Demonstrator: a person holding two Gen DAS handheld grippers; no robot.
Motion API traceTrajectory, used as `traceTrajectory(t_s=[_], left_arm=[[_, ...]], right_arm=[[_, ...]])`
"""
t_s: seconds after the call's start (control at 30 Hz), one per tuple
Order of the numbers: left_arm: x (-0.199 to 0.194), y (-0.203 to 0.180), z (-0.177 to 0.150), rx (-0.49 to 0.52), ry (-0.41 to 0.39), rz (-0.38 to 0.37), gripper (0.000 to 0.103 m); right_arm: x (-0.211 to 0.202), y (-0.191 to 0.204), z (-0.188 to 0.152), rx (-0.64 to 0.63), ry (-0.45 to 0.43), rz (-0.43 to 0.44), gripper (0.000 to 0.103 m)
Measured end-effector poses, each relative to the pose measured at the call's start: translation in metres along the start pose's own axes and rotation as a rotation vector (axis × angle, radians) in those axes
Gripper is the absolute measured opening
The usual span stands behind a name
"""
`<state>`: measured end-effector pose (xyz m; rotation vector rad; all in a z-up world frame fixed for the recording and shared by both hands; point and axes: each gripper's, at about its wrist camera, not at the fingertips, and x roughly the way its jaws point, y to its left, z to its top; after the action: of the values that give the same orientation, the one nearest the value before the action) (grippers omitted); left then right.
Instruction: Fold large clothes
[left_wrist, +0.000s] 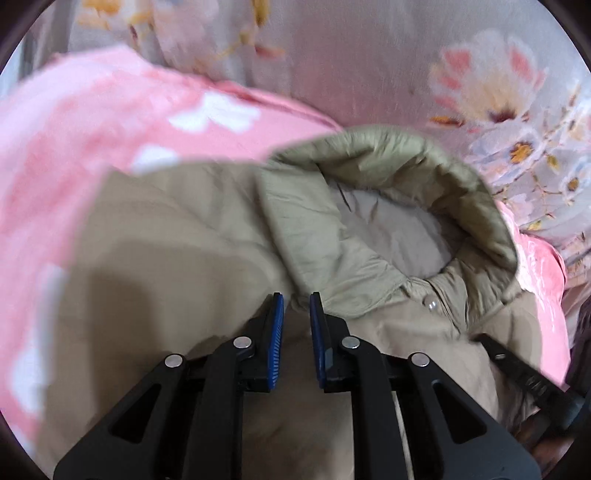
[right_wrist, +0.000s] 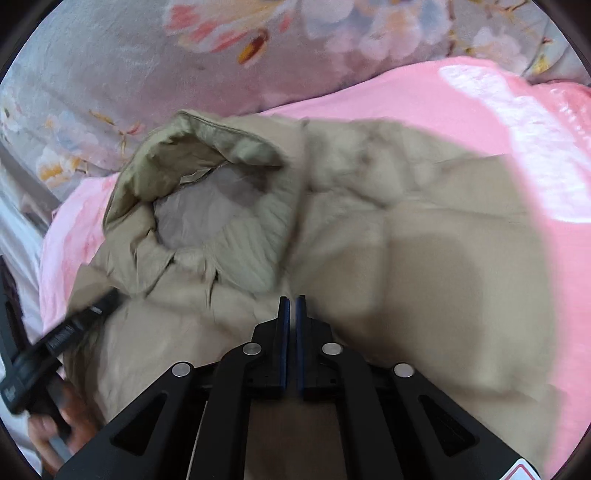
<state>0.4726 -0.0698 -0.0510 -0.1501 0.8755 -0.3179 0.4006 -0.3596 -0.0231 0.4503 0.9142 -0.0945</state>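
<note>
Lying centre frame on pink blanket (left_wrist: 74, 122): beige hooded jacket (left_wrist: 177, 229); left gripper (left_wrist: 296, 299) jaws slightly parted, right gripper (right_wrist: 291, 301) jaws nearly closed, neither holding anything.

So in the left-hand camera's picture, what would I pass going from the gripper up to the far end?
Left gripper → khaki jacket's snap button → its hood → pink blanket → grey flowered fabric.

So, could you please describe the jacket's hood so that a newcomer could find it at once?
Start at the pink blanket spread over the bed; the beige padded jacket lies on it. The hood is at its collar end, nearest the floral fabric: a greener olive rim curling around a pale grey lining.
</note>
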Motion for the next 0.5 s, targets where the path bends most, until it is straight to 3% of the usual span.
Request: traceTrajectory(t_s=[0.07, 0.13, 0.23, 0.3, 0.4, 0.5], left_arm=[[-0.028, 0.01, 0.02, 0.029, -0.055, 0.015, 0.016], [-0.04, 0.013, 0.059, -0.01, -0.086, 0.041, 0.017], [-0.025, -0.002, 0.126, -0.09, -0.095, 0.034, 0.021], [-0.008, -0.011, 0.154, -0.133, -0.083, -0.006, 0.026], [0.043, -0.032, 0.168, -0.1, 0.054, -0.024, 0.03], [0.063, -0.036, 0.141, -0.086, 0.122, -0.047, 0.028]], right_arm=[[-0.03, -0.003, 0.011, 0.0, -0.075, -0.004, 0.01], [-0.051, 0.003, 0.045, 0.029, -0.179, 0.021, 0.015], [-0.044, 0.027, 0.093, 0.036, -0.259, 0.067, 0.015], [-0.028, 0.045, 0.113, 0.036, -0.31, 0.042, 0.015], [0.009, 0.061, 0.119, -0.011, -0.256, -0.015, 0.015], [0.032, 0.067, 0.096, -0.096, -0.154, 0.013, 0.009]])
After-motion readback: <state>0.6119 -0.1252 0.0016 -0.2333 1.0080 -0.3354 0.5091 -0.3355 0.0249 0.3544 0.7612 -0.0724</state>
